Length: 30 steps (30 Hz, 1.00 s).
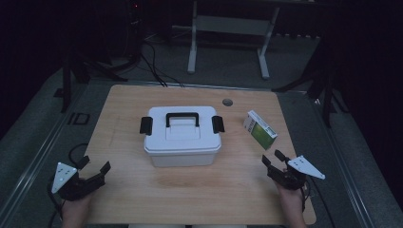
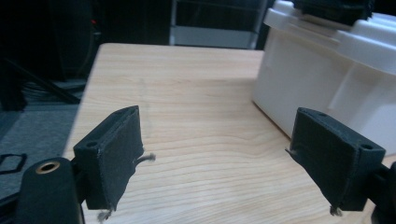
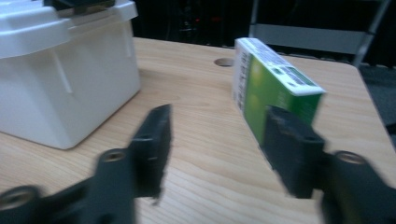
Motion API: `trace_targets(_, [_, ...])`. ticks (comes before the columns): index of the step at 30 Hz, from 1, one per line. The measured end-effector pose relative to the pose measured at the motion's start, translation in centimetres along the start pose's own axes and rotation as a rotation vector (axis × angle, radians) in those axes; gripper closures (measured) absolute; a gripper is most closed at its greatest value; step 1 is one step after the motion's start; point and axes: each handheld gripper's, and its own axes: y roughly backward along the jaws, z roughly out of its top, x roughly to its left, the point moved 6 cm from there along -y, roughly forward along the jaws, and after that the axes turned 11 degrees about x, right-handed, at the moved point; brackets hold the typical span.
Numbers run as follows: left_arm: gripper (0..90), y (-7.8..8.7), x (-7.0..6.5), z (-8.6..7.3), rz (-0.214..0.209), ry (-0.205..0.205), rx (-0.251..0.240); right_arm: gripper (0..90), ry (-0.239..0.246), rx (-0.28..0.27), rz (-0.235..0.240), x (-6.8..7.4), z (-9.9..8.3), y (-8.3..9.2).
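Standing apart with nothing between, jaws of right gripper (image 1: 274,159) point at green carton (image 1: 260,129). Carton stands on long edge just ahead of these jaws, near right edge of surface (image 1: 123,204); long axis runs away from gripper, slightly toward white storage box (image 1: 182,137). In right gripper view carton (image 3: 273,88) sits by right jaw, not touched. Left gripper (image 1: 95,166) rests at near left corner, jaws wide, holding nothing, well apart from carton, box between. Right hand clearly nearer; judged next move: short reach forward, jaws straddling narrow sides.

A wooden table (image 1: 142,199) with a round hole (image 1: 227,102), and a metal frame (image 1: 228,23) behind.
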Motion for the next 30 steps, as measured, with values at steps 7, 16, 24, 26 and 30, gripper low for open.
trace_targets(7, [56.7,-1.5,-1.0,0.1,-0.059,-0.029,0.036,82.7,0.027,0.029,0.066,1.6,0.8,-2.4])
trace_targets(16, [82.6,-4.2,-2.7,0.6,-0.092,-0.113,0.116,90.0,0.100,0.068,0.114,3.9,1.7,-5.6])
trace_targets(24, [89.8,-7.1,-3.8,1.2,-0.141,-0.135,0.196,90.0,0.110,0.083,0.150,5.1,2.7,-8.1])
trace_targets(26, [89.9,-7.8,-4.1,1.4,-0.143,-0.152,0.213,90.0,0.105,0.084,0.159,5.3,2.8,-8.6])
trace_targets(30, [90.0,-8.7,-4.4,1.8,-0.154,-0.159,0.214,90.0,0.084,0.083,0.186,5.7,3.0,-9.4])
